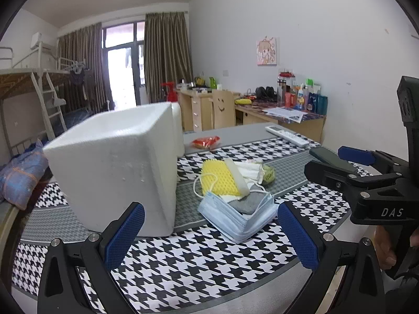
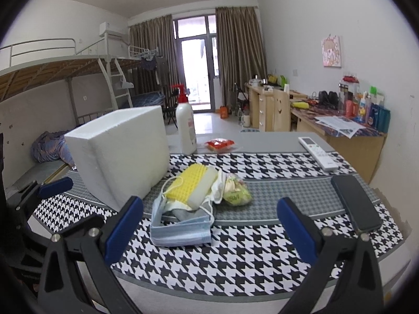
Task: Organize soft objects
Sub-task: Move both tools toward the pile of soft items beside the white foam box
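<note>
Fingers [image 1: 125, 233] spread wide on both grippers, empty, short of masks [image 2: 180, 229] beside foam box [image 2: 117, 151]. Start stage; next, pinch masks.

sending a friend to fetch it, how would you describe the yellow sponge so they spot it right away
Find the big white foam box on the houndstooth table. Just right of it lies a small pile of soft things, with blue masks at the near end. The sponge lies on that pile, the only bright yellow piece, with a bumpy top.
</note>
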Demonstrator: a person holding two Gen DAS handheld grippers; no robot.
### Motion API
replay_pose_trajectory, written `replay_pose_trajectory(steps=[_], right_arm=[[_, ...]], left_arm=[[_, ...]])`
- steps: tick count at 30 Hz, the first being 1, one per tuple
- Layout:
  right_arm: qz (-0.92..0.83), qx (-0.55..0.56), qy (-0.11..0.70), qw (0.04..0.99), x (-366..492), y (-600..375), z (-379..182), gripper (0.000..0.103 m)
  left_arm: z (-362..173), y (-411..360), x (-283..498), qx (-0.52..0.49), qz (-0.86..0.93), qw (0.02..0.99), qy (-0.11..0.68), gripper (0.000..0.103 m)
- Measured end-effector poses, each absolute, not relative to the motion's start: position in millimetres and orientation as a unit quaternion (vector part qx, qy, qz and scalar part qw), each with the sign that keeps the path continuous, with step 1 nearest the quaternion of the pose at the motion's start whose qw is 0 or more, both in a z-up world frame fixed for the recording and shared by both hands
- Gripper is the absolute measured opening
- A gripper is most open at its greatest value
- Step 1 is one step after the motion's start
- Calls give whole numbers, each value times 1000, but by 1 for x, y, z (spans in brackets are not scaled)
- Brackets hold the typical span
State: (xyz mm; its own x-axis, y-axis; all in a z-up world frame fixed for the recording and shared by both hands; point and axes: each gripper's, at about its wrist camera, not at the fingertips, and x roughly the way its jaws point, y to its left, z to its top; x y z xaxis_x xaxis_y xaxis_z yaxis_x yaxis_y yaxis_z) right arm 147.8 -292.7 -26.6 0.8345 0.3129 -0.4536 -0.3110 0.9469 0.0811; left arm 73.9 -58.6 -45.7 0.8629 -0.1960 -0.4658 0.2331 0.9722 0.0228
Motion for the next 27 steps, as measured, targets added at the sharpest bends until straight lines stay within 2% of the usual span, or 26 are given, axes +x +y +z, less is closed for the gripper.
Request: replay_pose_trajectory(steps=[27], right_arm=[[165,5,348,923,222,-306,-67,103]], left_arm=[[-94,-81,125,33,-108,934,339,101]])
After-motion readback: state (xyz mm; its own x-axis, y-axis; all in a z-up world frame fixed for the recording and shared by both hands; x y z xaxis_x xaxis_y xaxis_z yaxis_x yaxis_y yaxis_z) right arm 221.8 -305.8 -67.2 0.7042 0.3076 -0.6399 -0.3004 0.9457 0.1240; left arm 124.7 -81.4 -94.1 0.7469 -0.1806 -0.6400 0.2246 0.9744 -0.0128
